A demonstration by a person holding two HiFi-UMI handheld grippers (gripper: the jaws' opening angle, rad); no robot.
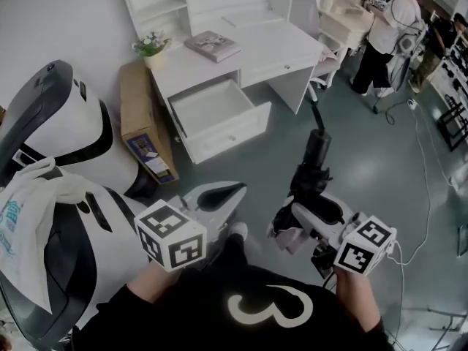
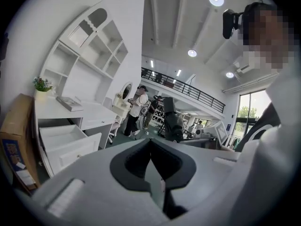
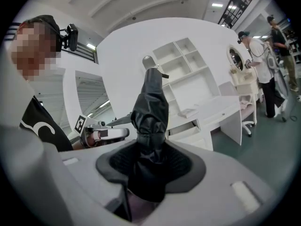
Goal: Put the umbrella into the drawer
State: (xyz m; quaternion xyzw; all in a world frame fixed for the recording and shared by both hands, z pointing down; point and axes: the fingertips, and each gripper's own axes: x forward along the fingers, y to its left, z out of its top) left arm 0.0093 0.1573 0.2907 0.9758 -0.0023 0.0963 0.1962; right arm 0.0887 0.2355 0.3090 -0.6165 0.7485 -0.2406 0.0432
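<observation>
A folded black umbrella point(image 1: 316, 156) stands nearly upright in my right gripper point(image 1: 306, 205), which is shut on its lower part. In the right gripper view the umbrella point(image 3: 150, 109) rises from between the dark pads of that gripper point(image 3: 150, 166). The white desk point(image 1: 256, 50) lies ahead, its drawer point(image 1: 223, 115) pulled out and empty. My left gripper point(image 1: 232, 191) is left of the umbrella, apart from it, with its jaws together and nothing in them. The left gripper view shows its pads meeting point(image 2: 150, 166), the umbrella point(image 2: 172, 121) beyond them and the drawer point(image 2: 66, 140) at left.
A brown cardboard box point(image 1: 145, 131) leans against the desk's left side. A book point(image 1: 212, 45) and a small plant point(image 1: 151, 46) sit on the desk. A large white-and-black machine point(image 1: 58, 145) stands at left. A chair point(image 1: 320, 46) and a person point(image 1: 387, 31) are at back right.
</observation>
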